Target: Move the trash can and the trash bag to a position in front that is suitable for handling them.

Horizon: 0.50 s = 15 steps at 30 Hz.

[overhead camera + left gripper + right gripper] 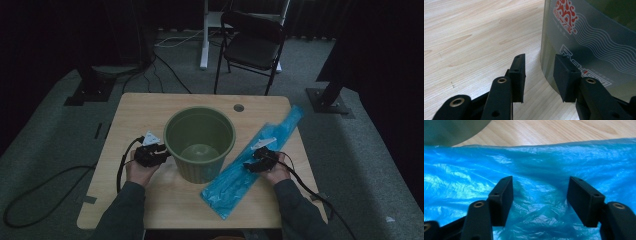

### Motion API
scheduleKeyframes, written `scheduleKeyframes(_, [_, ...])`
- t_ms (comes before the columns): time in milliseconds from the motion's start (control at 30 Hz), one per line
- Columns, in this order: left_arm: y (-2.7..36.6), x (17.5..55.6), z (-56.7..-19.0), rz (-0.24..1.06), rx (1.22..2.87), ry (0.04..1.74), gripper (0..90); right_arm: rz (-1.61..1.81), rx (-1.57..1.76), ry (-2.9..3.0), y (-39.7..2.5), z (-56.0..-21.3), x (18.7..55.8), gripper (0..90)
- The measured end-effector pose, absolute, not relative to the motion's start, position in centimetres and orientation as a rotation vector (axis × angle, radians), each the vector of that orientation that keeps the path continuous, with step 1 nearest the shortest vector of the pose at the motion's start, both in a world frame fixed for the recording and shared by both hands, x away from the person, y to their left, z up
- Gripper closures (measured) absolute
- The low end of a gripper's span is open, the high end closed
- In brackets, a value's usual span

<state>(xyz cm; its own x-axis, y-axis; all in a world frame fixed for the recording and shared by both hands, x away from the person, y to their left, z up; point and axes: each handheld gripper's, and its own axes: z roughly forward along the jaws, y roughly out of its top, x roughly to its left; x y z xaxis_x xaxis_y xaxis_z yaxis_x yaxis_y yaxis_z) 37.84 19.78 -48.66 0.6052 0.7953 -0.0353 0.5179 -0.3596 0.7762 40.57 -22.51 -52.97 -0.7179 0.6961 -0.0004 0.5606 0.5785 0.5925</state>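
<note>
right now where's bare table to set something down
Free: the far strip between the green bin and the table back edge, the left side beyond the left gripper, and the near edge between the forearms. Crowded: the right side, under the blue plastic bag where the right gripper sits.

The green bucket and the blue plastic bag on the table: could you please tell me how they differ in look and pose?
The green bucket stands upright and open-topped, a rigid round form, while the blue plastic bag lies flat and crinkled in a long diagonal strip. The bucket sits mid-table with the open left gripper at its printed wall; the bag lies to its right, under the open right gripper. Both rest on the wooden table, neither gripped.
</note>
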Motion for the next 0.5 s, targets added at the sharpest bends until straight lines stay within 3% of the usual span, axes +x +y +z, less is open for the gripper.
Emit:
scheduleKeyframes(133, [19.77, 37.83, -48.69, 0.449, 2.043, 1.037, 61.5, 0.829, 1.060, 2.579, -22.48, -52.86, 40.72, 39.9])
scheduleKeyframes(233, [19.77, 37.82, -48.69, 0.449, 2.044, 1.038, 61.4, 0.827, 1.072, 2.571, -22.59, -52.75, 40.75, 50.0])
scheduleKeyframes(367, [19.78, 37.83, -48.70, 0.449, 2.042, 1.038, 61.4, 0.830, 1.074, 2.567, -22.64, -52.70, 40.78, 55.5])
scheduleKeyframes(500, [19.77, 37.83, -48.70, 0.449, 2.042, 1.038, 61.4, 0.835, 1.069, 2.568, -22.65, -52.71, 40.76, 56.3])
